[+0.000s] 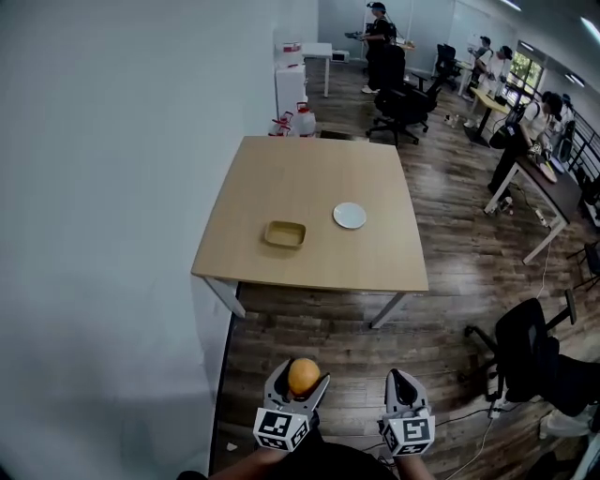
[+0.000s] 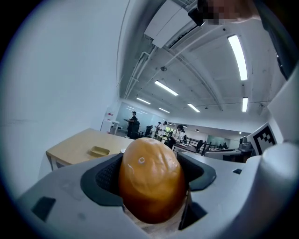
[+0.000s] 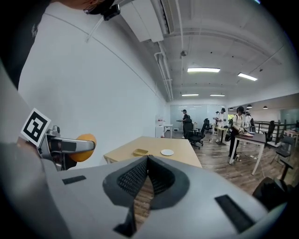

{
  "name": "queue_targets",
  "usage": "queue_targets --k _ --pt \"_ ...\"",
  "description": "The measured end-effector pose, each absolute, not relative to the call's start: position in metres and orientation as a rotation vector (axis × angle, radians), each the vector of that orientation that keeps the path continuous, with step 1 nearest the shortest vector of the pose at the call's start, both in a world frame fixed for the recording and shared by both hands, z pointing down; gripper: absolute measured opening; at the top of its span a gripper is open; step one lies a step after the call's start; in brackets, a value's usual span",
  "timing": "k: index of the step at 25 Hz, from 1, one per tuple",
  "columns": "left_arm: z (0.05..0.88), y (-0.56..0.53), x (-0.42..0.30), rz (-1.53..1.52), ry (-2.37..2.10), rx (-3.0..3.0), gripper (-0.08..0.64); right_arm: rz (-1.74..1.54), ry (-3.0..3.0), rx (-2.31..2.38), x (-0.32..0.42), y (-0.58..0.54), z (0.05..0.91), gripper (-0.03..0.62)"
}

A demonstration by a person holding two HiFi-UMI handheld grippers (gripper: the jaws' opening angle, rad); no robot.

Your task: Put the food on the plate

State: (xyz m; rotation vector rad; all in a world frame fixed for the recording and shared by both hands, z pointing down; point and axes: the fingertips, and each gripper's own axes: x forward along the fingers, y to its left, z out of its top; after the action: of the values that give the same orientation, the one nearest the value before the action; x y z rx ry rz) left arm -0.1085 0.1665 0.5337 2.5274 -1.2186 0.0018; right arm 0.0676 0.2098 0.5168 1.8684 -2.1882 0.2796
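Left gripper (image 1: pixel 302 377) is clamped on an orange (image 2: pixel 150 179), held low over wood floor, well short of the table (image 1: pixel 319 169). Right gripper (image 1: pixel 399 375) has its jaws pressed together, nothing between them. On the table: white plate (image 1: pixel 350 216), bare, beside a tan tray (image 1: pixel 284 233).

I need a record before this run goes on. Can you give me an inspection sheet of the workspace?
Surface: wooden table, ahead of the person, away from both tools.
Job's things: white plate on the table, empty; orange food held off the table.
Clutter: tan tray beside the plate, looks empty.
Tools: left tool shut on the food; right tool shut, empty.
Cables: thin cable on the floor near the black chair.
Surroundings: white wall at left; water jugs beyond the table; people at desks.
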Motion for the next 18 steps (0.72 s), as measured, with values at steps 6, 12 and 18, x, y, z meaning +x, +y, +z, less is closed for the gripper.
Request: queue_targets --k 6,12,18 --pt "0.522 0.096 -0.111 0.014 -1.173 2.562 0.33 0.319 -2.164 1.883 0.062 0.134 0.512 0.06" --pt "0.526 0.055 -0.097 0.004 -1.117 2.591 0.331 0.322 -2.135 1.926 0.068 0.097 0.514 0.06" --pt "0.523 0.011 -0.097 -0.016 -1.12 2.582 0.33 0.309 -2.144 1.917 0.069 0.052 0.51 0.06"
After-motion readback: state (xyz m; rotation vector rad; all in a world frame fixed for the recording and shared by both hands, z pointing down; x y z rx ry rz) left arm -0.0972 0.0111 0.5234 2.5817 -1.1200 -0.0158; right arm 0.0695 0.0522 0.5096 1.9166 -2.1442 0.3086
